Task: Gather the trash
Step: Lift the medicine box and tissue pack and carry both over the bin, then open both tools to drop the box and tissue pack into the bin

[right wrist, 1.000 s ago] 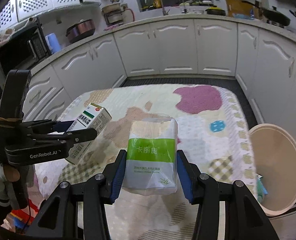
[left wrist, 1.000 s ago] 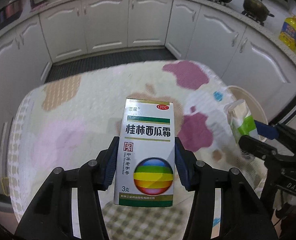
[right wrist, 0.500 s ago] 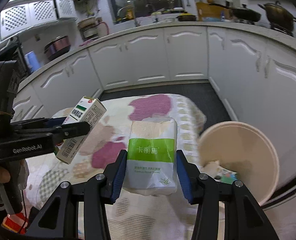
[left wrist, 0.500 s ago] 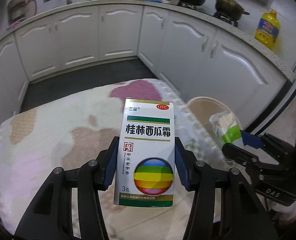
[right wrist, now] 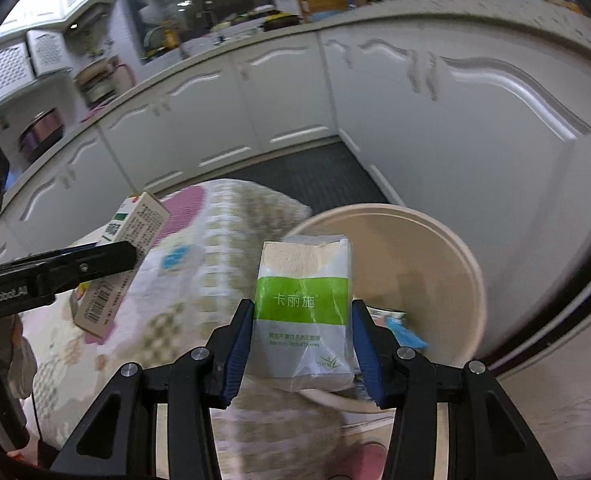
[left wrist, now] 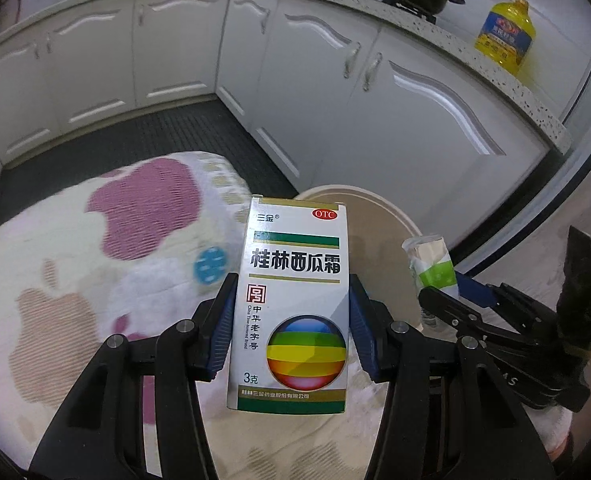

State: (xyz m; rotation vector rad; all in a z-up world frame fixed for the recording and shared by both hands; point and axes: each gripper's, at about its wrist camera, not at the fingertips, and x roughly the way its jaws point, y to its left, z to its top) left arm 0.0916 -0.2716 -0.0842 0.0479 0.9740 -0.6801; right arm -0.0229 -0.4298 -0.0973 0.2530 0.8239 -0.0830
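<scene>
My left gripper [left wrist: 291, 320] is shut on a white medicine box [left wrist: 293, 304] with a rainbow ball print, held upright above the table's right edge. It also shows in the right wrist view [right wrist: 123, 260]. My right gripper [right wrist: 301, 336] is shut on a green-and-white tissue pack [right wrist: 305, 312], held over the near rim of the beige trash bin [right wrist: 447, 248]. The bin [left wrist: 379, 216] stands on the floor right of the table and holds some scraps. The tissue pack [left wrist: 433, 268] shows to the right in the left wrist view.
A table under a patterned cloth [left wrist: 95, 280] lies to the left. White kitchen cabinets [left wrist: 375, 100] run behind and to the right. A yellow oil bottle [left wrist: 503, 36] and pots stand on the counter.
Both grippers have swung to the right with their loads. The trash bin has come from the right edge of both views to lie right behind the held box and pack.
</scene>
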